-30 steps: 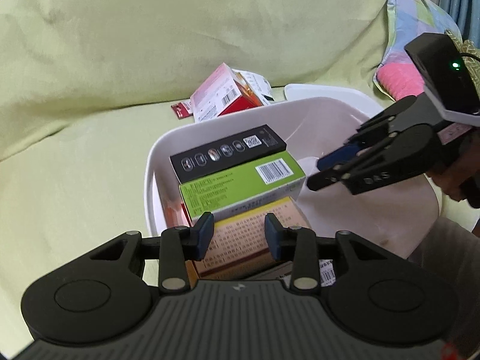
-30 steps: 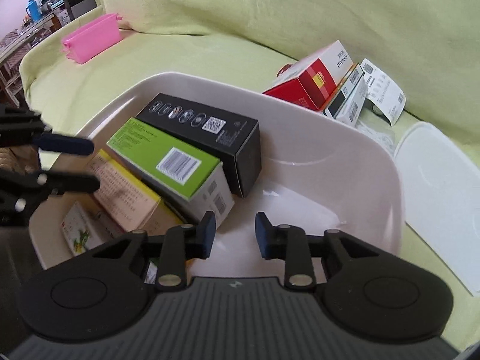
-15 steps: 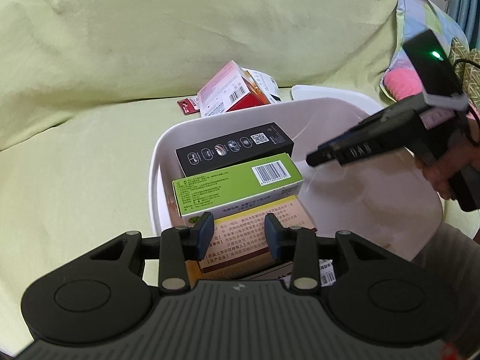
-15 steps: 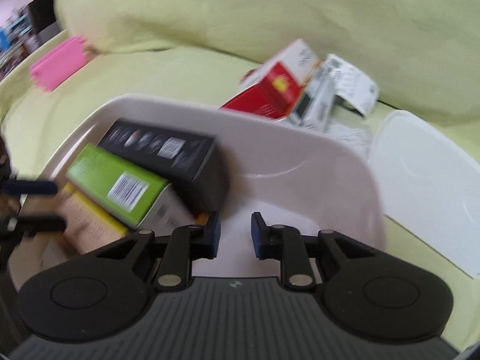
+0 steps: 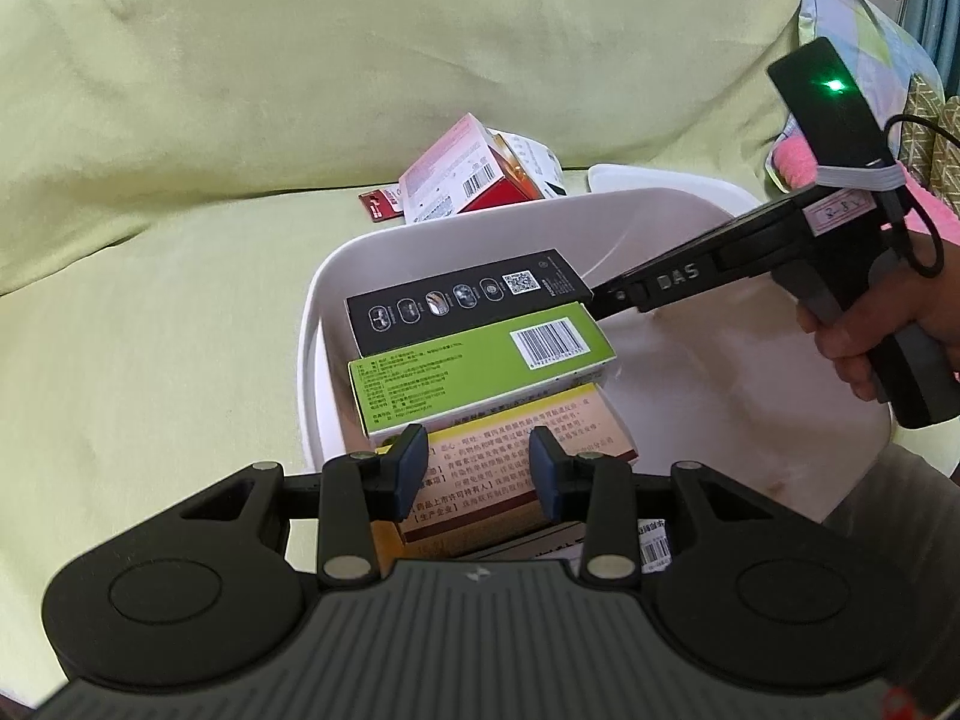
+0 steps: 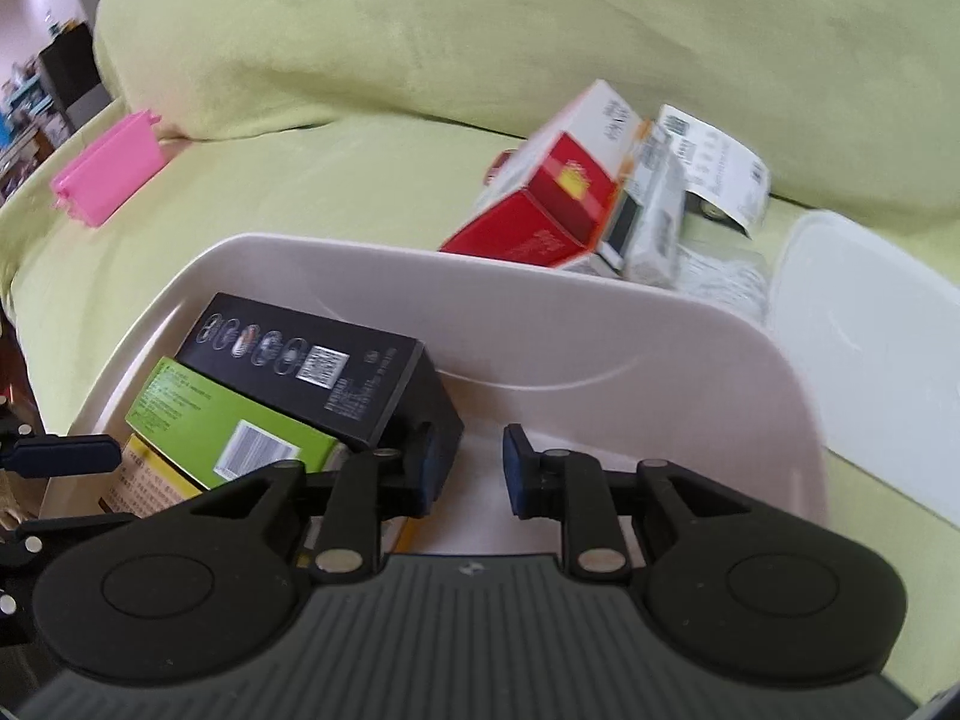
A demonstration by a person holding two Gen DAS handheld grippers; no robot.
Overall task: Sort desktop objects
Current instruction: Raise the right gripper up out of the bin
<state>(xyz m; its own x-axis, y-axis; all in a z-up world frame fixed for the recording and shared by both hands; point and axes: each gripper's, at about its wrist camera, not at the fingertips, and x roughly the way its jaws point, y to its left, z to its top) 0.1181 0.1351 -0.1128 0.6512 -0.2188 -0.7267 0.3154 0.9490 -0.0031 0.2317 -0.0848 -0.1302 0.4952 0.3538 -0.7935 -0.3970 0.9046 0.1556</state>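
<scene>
Black box (image 5: 468, 295) flat, long axis left-right

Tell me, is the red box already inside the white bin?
No, the red box lies outside on the green cover, behind the white bin.

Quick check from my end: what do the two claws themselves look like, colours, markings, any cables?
Both are black plastic. The left claw has blue pads on its fingers and a ribbed grey body with round side discs. The right claw has "DAS" on its side, a black module with a green light strapped on top by a white band, a black cable, and a small white label.
</scene>
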